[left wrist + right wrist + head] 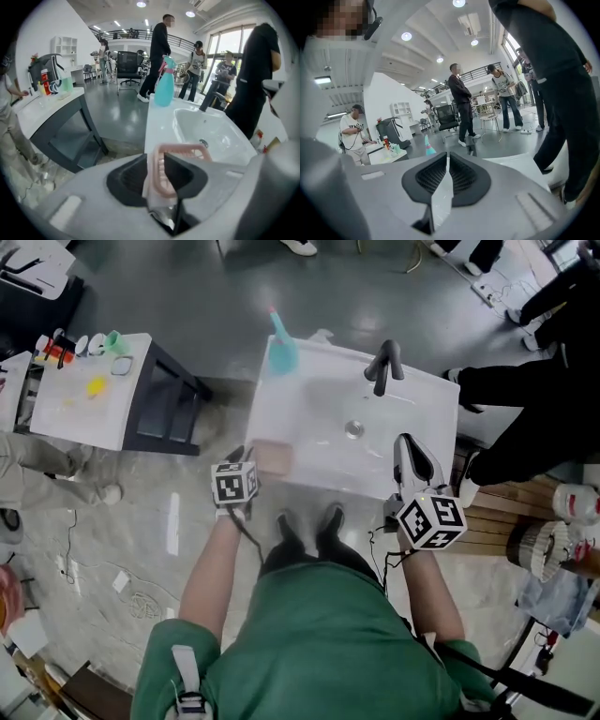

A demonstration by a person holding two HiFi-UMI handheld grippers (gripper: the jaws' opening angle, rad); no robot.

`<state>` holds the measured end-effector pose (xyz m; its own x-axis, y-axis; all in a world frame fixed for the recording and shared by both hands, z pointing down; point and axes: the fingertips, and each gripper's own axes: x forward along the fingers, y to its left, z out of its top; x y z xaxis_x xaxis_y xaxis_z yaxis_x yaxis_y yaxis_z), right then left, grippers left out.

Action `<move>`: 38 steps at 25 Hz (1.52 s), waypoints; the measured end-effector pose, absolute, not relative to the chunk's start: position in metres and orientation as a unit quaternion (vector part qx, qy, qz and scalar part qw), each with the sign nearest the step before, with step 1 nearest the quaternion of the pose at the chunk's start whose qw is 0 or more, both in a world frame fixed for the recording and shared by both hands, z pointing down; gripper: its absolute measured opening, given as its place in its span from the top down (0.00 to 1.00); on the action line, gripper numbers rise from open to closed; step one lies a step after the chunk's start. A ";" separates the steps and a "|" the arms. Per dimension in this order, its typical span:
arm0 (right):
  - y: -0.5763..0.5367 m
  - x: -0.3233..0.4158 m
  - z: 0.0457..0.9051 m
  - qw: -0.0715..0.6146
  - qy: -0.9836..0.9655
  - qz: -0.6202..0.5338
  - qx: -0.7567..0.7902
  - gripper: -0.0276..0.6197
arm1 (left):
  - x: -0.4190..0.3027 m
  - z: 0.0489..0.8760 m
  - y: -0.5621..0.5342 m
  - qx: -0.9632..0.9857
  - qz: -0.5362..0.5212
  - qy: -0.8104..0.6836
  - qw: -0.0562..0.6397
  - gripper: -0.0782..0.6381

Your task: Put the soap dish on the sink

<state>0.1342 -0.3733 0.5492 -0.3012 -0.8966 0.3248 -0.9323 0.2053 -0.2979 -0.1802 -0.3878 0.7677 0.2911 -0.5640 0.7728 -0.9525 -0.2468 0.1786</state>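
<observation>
No legible txt, labels, brands or nos. anywhere in view.

Gloss on the basin and floor, matt nearly everywhere else.

The sink (314, 390) looks like glazed white ceramic, smooth and shiny, with a bright metal drain (353, 428) and a dull dark metal faucet (384, 365). The soap dish (183, 148) is matt pink plastic, slatted. The left gripper (161, 164) has a smooth matt grey plastic shell and black ribbed rubbery pads (125, 179). The spray bottle (282, 352) is translucent teal plastic. At the top of the frame the grey floor (187, 296) is polished and reflects light. At lower right are bare wooden slats (497, 521), and at the bottom a soft green cloth shirt (319, 634).
</observation>
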 end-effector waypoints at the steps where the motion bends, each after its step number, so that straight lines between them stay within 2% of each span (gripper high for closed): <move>1: -0.371 0.134 0.548 0.040 -0.776 0.223 0.589 0.93 | -0.182 0.763 -0.386 0.733 0.291 -0.521 0.327 0.74; 9: -0.365 0.126 0.529 0.030 -0.784 0.207 0.584 0.93 | -0.190 0.690 -0.394 0.758 0.220 -0.541 0.289 0.74; 17: -0.358 0.114 0.500 0.031 -0.805 0.175 0.567 0.93 | -0.171 0.587 -0.403 0.801 0.161 -0.536 0.213 0.74; 32: -0.380 0.106 0.396 -0.031 -0.829 0.081 0.553 0.93 | -0.136 0.405 -0.395 0.848 0.037 -0.519 0.100 0.76; 35: -0.387 0.106 0.375 -0.020 -0.837 0.042 0.546 0.93 | -0.127 0.386 -0.392 0.854 0.028 -0.513 0.086 0.76; 38: -0.404 0.108 0.359 0.018 -0.842 -0.016 0.538 0.93 | -0.124 0.374 -0.393 0.854 0.022 -0.514 0.077 0.76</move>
